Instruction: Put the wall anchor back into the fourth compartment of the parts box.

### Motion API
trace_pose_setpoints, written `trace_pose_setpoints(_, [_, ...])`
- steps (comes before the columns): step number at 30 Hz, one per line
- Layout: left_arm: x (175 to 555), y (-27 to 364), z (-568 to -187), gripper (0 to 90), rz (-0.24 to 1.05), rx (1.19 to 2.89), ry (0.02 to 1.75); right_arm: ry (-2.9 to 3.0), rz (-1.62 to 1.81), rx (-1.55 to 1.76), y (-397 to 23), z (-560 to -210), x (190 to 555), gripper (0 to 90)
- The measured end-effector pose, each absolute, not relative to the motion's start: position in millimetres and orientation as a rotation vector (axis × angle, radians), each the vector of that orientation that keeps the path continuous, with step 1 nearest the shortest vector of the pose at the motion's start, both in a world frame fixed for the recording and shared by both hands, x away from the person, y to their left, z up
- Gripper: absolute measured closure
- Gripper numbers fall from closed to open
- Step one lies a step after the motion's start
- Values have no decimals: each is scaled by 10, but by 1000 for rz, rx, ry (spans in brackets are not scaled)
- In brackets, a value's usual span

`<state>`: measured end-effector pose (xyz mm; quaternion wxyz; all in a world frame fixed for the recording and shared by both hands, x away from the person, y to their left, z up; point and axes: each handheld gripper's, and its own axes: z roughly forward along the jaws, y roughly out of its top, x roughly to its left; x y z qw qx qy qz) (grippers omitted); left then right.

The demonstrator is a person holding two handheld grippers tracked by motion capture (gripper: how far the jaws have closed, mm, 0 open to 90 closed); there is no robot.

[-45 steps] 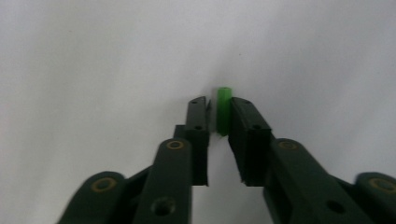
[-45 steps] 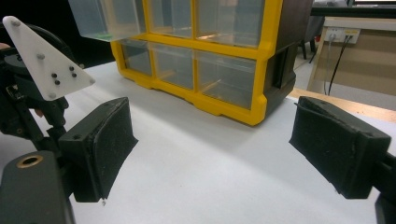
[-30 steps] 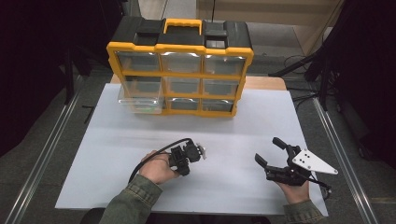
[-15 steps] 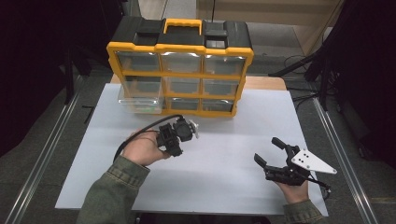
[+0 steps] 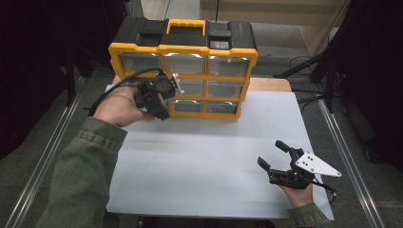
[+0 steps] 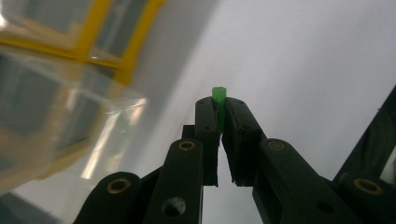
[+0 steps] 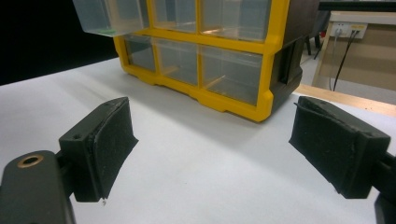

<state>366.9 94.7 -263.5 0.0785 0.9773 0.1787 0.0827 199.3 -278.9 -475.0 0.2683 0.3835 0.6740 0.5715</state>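
The left gripper (image 6: 219, 122) pinches a small green peg (image 6: 218, 94), its long axis running along the jaws, tip poking beyond them. It hangs before the yellow drawer organizer (image 5: 183, 66) at the table's far edge. The right gripper (image 5: 274, 157) rests wide open near the near right corner.

A drawer cabinet (image 5: 190, 61) is set upright at the far edge of the table (image 5: 209, 161), its drawer fronts turned toward the person. The left gripper (image 5: 164, 92) is held up in front of the cabinet's left column of drawers, where one drawer (image 7: 109, 16) is pulled out. A small peg (image 6: 218, 95) is clamped between its jaws. The right gripper (image 5: 275, 154) is kept at the near right of the table, well apart from the cabinet.
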Motion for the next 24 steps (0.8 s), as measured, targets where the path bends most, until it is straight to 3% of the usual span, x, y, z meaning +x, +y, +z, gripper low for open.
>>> trace_pose_setpoints(10, [4164, 1184, -2405, 843, 342, 2903, 565, 1817, 1539, 1028, -2804, -4745, 1986, 133])
trace_pose_setpoints(16, [4420, 1386, -2531, 843, 301, 2900, 681, 1816, 1539, 1025, -2811, -4743, 1986, 132])
trace_pose_setpoints(24, [4459, 1479, -2618, 840, 278, 2882, 697, 1815, 1539, 1025, -2810, -4743, 1988, 132])
